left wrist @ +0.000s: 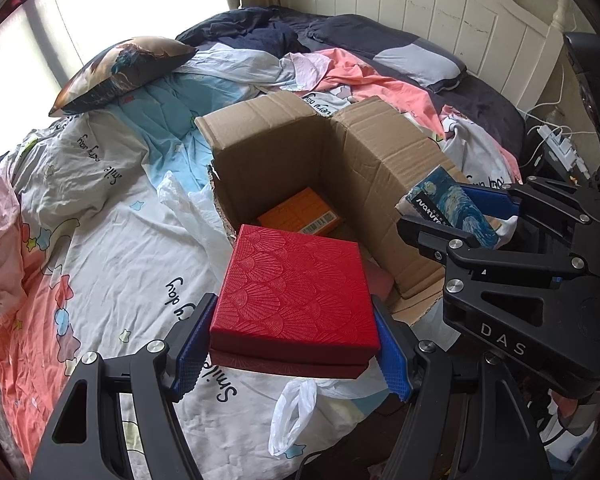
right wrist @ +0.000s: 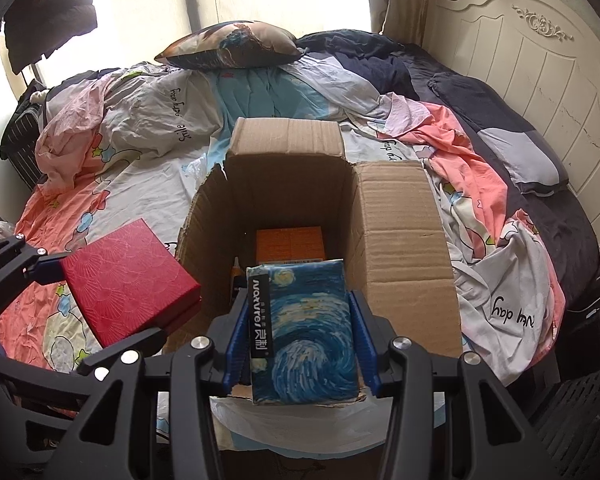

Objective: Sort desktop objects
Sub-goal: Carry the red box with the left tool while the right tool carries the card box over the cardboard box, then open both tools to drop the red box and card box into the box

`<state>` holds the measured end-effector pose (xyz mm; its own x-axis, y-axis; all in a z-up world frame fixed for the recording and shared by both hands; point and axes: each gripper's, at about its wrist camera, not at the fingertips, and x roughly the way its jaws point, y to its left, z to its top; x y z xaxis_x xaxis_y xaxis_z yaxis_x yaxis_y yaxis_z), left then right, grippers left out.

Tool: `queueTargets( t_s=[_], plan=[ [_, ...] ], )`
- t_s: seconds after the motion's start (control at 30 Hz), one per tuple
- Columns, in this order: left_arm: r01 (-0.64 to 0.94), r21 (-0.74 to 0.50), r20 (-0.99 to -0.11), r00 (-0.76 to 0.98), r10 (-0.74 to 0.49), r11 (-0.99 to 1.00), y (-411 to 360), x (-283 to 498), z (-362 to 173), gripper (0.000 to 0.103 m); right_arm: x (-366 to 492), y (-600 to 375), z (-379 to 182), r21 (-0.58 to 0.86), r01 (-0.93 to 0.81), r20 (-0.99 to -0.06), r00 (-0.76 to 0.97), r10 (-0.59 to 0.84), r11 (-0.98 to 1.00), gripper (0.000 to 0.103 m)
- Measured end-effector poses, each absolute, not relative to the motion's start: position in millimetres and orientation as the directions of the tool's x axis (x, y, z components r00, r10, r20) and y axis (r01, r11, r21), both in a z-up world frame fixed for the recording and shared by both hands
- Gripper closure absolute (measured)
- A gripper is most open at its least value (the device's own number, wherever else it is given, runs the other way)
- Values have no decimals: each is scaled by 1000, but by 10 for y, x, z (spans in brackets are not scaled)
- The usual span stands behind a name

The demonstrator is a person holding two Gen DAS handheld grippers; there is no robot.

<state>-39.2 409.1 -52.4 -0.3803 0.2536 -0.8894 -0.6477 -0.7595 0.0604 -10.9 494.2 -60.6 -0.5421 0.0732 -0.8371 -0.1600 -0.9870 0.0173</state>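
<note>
An open cardboard box (left wrist: 380, 184) (right wrist: 404, 240) stands on the bed, with an orange box (left wrist: 300, 212) (right wrist: 290, 242) at its bottom. My left gripper (left wrist: 292, 344) (right wrist: 100, 296) is shut on a red embossed gift box (left wrist: 296, 292) (right wrist: 128, 276) and holds it beside the carton's near left corner. My right gripper (right wrist: 300, 344) (left wrist: 464, 216) is shut on a blue starry-night pack (right wrist: 306, 332) (left wrist: 456, 208) and holds it over the carton's near edge.
The bed is covered by a rumpled printed quilt (left wrist: 100, 208) (right wrist: 140, 120). A dark pillow (left wrist: 120, 72) (right wrist: 232, 48) lies at the far side. White plastic bags (left wrist: 292, 412) lie near the carton. A white headboard (right wrist: 540, 80) and a power strip (left wrist: 560, 144) are at the right.
</note>
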Motion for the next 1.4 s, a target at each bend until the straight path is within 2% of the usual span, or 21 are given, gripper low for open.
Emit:
queueTargets(
  t_s=[0.53,0.6,0.67,0.77,1.4],
  plan=[
    [-661,102,-891,-393,228,-744,4211,-586,-734,29,-257,5054,-914,39,-163,-850,-523,53,-986,58],
    [-659,98,-893,-389,227,-745,4196,-605,-754,29,-300,5049,-942,37,-161,-856,-514,52,-986,54],
    [-659,91,-895,-383,230,-746,4190,-622,-769,29,-317,5055,-956,11,-172,-856,-511,79,-985,39],
    [-659,84,-896,-378,233,-747,4199,-636,-787,29,-301,5079,-965,-1,-184,-855,-510,96,-983,31],
    [-690,70,-906,-347,244,-721,4501,-618,-853,29,-92,5333,-1017,-24,-274,-850,-501,164,-961,31]
  ],
)
